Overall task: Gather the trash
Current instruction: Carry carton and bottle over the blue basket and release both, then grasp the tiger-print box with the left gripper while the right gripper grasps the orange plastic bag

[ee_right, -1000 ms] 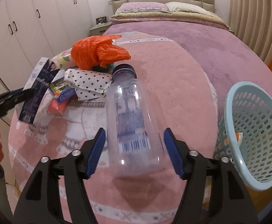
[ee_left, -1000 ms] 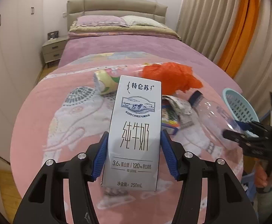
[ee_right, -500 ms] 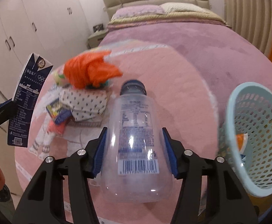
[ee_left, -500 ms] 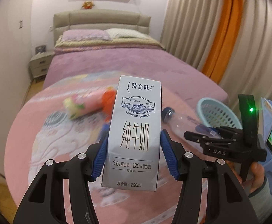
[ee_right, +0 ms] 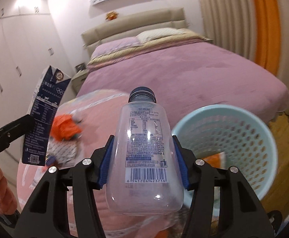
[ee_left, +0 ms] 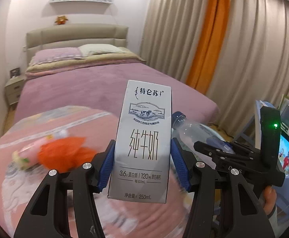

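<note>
A bed [ee_left: 88,83] with a mauve cover fills the room behind, and a pink blanket [ee_left: 35,130] with pale prints lies over its near end. To the right, off the bed's corner, stands a pale blue basket [ee_right: 249,119] with a perforated wall; something orange and white lies inside it, too blurred to name.

The left gripper [ee_left: 142,166] is clamped on a carton [ee_left: 143,138], its blue pads pressed to both narrow sides. The carton stands upright in the air above the blanket: a tall silver-white box with a small cow scene, large thin Chinese characters and "250mL" at the foot. From the right wrist view its back face is dark blue with white print.

The right gripper [ee_right: 143,166] is closed around a bottle [ee_right: 144,150], held cap-away beside the basket's rim. The bottle is clear, looks empty, and has a dark blue cap, printed text and a barcode near its base.

On the blanket lie a crumpled orange bag [ee_left: 63,154], a pink and yellow wrapper [ee_left: 27,154] touching it, and white dotted paper [ee_right: 63,150] just beside the bag.
</note>
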A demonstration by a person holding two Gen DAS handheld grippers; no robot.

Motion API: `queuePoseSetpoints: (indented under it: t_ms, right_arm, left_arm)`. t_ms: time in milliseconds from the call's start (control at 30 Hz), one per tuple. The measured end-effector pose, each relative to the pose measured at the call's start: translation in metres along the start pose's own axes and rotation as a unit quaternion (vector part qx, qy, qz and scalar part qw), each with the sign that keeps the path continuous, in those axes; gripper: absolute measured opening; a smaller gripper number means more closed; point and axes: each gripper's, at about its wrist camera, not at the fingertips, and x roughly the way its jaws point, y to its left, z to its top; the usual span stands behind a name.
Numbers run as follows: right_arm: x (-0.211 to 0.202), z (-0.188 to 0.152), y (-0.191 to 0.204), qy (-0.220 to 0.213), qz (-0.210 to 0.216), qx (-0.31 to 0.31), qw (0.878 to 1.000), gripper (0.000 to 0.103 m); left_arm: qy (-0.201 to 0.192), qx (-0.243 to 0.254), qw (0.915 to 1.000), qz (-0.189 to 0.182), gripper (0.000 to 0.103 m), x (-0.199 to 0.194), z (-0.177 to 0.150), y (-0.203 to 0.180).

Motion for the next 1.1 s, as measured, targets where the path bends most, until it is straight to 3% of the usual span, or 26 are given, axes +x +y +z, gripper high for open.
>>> queuePoseSetpoints:
  t_ms: [300,600,733,833,1100]
  right_arm:
    - [-0.015,0.011,-0.072,-0.024,-0.060,0.054,0.996,0.052]
    - [0.000,0.002,-0.132,-0.021,-0.119,0.089,0.989,0.052]
    - [0.011,-0.006,-0.148,-0.010,-0.125,0.106,0.987,0.053]
    - [0.018,-0.010,-0.157,0.002,-0.128,0.121,0.984,0.054]
    - [0.012,-0.014,-0.153,-0.003,-0.118,0.115,0.986,0.055]
  left_arm:
    - [0.031,0.027,0.9980,-0.047,0.053,0.069,0.018,-0.058]
    - [0.077,0.045,0.9937,-0.068,0.053,0.136,0.013,-0.093]
    - [0.091,0.051,0.9924,-0.065,0.055,0.155,0.011,-0.101]
    - [0.086,0.044,0.9937,-0.057,0.072,0.155,0.009,-0.101]
    - [0.067,0.027,0.9953,-0.065,0.072,0.123,0.001,-0.079]
